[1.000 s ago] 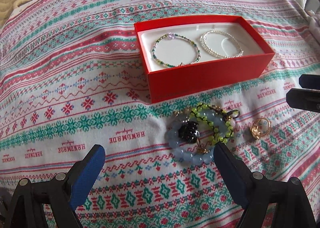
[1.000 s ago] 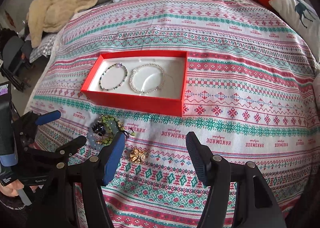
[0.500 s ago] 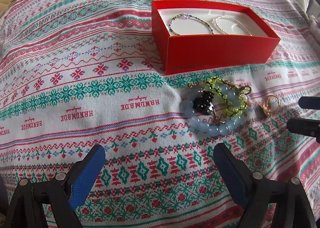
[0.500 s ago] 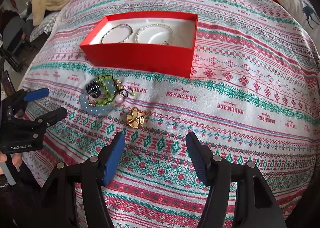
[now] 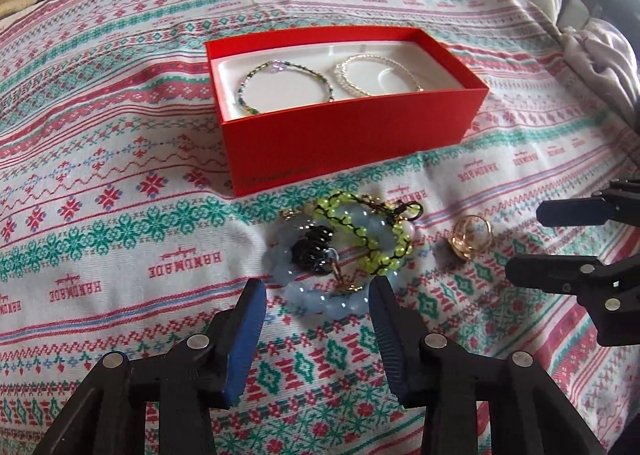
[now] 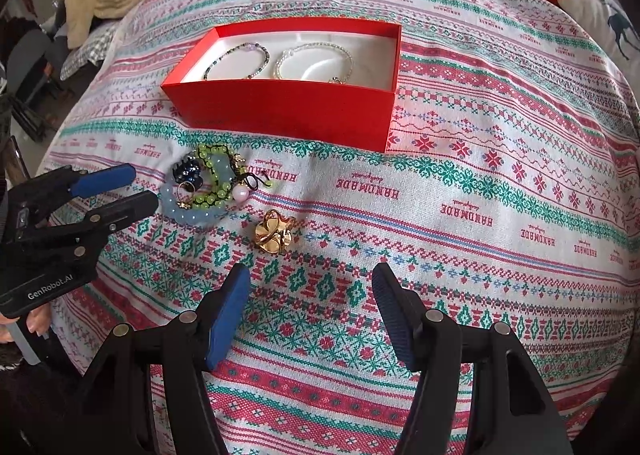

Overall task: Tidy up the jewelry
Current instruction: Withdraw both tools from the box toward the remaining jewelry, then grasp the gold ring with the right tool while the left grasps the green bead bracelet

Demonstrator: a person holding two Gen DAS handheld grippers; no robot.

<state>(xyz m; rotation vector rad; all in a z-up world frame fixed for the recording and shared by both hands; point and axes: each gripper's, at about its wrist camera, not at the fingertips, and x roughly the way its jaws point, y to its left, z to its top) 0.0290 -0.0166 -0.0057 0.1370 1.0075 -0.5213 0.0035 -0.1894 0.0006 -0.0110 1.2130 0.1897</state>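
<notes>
Left tool [image 5: 316,297] half open, jaws just been closing, over the near edge of a tangled bracelet pile [image 5: 344,245] on the bed cover [image 5: 120,183], gripping nothing, right tool [image 6: 310,283] open and empty near a gold ring [image 6: 274,231], red box [image 5: 352,139] behind with two bracelets inside

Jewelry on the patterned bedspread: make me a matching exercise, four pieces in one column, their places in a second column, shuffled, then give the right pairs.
Things:
1. green-and-purple thin beaded bracelet
2. clear crystal beaded bracelet
3. pale blue chunky bead bracelet
4. gold ring

Places:
A. alone on the bedspread, nearest the right tool
B. left half of the open red box
C. tangled pile in front of the box
D. right half of the box

Pairs: 1-B, 2-D, 3-C, 4-A
</notes>
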